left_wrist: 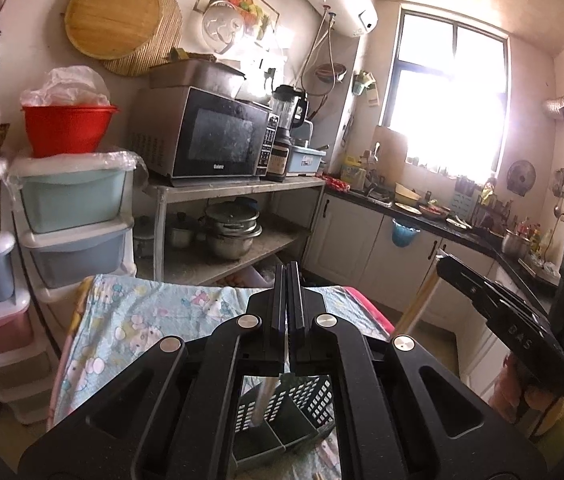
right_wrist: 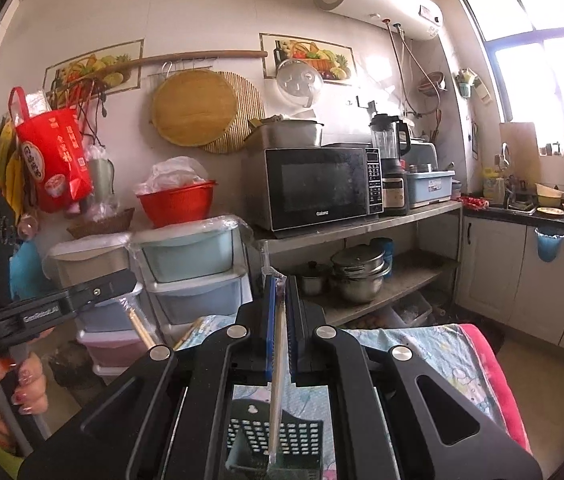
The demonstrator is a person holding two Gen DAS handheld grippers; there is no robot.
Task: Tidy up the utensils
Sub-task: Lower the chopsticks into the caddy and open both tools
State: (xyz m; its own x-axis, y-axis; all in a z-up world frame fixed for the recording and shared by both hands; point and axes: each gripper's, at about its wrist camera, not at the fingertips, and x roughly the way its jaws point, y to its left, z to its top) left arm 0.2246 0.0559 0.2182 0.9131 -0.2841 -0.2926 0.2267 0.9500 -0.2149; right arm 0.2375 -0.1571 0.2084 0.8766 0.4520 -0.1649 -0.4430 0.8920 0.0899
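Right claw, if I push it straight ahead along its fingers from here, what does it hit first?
Probably the pastel drawer tower or the metal shelf beside it, across a gap; depth is unclear. The right claw, shut on wrapped chopsticks, points level over the cloth-covered table, above the black utensil caddy.

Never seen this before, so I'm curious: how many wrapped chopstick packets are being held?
2: one wrapped chopstick packet in the left gripper, a second packet in the right gripper, over the black utensil caddy. More may lie hidden below.
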